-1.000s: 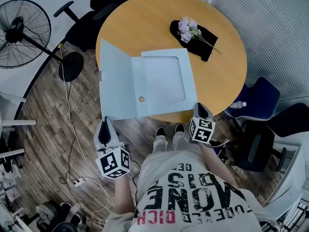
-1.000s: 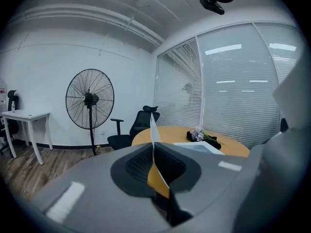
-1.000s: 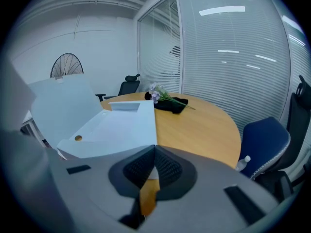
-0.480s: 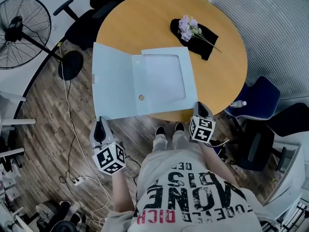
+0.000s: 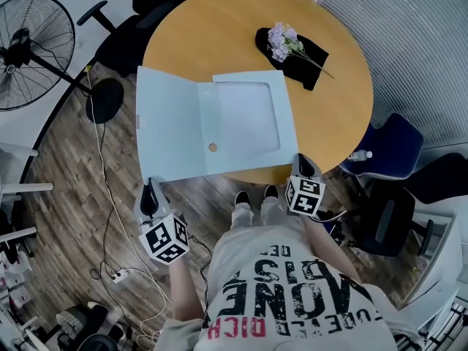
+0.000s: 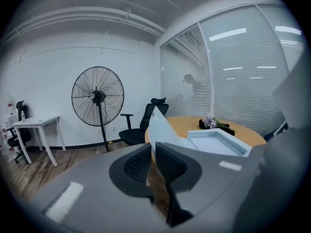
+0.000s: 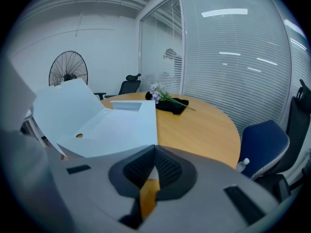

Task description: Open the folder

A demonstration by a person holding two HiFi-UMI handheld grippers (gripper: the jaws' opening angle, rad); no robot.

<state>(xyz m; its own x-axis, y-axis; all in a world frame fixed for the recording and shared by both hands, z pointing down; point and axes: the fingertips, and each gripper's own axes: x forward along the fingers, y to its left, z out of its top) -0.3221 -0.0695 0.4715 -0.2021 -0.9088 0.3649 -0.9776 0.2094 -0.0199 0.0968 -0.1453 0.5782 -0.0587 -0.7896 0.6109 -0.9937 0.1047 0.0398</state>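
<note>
One corner of the folder (image 5: 248,119) sits pinched in the right gripper (image 5: 305,162).

Folder (image 5: 248,119) at near edge of table (image 5: 219,28), cover (image 5: 172,126) overhanging left, flowers (image 5: 281,42) on cloth (image 5: 311,58) behind

One folder (image 5: 212,123), two hand-held grippers (image 5: 151,187) (image 5: 303,161)

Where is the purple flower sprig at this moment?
In the head view the purple flower sprig lies on a black cloth at the far right of the round wooden table, just beyond the folder.
</note>
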